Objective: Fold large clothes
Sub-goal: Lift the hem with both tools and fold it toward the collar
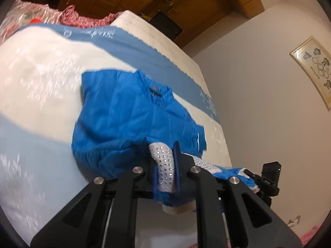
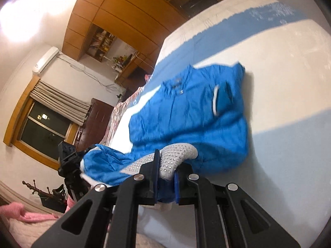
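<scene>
Now we pinch the blue garment in both grippers, left and right. Its body lies ahead on the bed, long axis away from us.

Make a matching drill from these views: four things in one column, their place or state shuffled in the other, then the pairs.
Things
1. bright blue garment
2. left gripper
3. gold-framed picture
4. white air conditioner

Place or state
A. mounted high on the wall above the wood-framed window
B. hanging on the plain wall beside the bed
C. spread on the blue-and-white bedspread, its near edge lifted
D. shut on a studded grey panel at the garment's edge

Pairs: 1-C, 2-D, 3-B, 4-A
</scene>
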`<state>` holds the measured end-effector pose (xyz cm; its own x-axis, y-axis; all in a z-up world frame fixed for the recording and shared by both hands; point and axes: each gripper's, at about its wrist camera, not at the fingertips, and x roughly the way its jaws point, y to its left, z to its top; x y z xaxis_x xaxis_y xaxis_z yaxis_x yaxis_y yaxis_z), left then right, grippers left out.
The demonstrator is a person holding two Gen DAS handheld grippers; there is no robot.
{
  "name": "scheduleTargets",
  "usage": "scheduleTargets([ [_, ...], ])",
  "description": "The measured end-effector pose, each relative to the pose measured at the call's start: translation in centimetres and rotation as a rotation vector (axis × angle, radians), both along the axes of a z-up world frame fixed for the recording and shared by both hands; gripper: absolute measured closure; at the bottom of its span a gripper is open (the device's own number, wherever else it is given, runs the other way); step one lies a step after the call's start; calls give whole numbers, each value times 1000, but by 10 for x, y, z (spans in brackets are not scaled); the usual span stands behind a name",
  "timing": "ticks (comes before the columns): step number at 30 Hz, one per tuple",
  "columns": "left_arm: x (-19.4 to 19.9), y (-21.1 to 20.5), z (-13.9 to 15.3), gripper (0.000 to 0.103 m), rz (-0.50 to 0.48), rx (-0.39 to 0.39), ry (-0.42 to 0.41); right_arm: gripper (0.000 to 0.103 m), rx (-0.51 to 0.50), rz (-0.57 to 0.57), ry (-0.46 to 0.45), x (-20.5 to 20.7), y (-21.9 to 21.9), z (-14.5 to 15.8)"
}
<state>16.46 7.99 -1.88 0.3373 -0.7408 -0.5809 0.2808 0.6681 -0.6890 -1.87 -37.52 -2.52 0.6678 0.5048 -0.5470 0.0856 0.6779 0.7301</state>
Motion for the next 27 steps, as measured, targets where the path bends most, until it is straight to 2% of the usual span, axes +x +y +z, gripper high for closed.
scheduleTargets([
  [7, 59, -22, 14, 92, -11, 3, -29, 92, -2, -12, 6, 56, -27, 8],
  [12, 107, -39, 3, 92, 3, 18, -9, 92, 24, -16, 29, 105, -47, 1],
  [20, 183, -58, -48, 90, 83, 97, 65, 92, 60, -22, 111, 192, -76, -32],
  [25, 221, -62, -91, 89, 118, 153, 148, 91, 80, -31, 220, 245, -88, -76],
  [27, 228, -64, -104, 86, 118, 163, 180, 86, 97, -37, 264, 257, -89, -91],
])
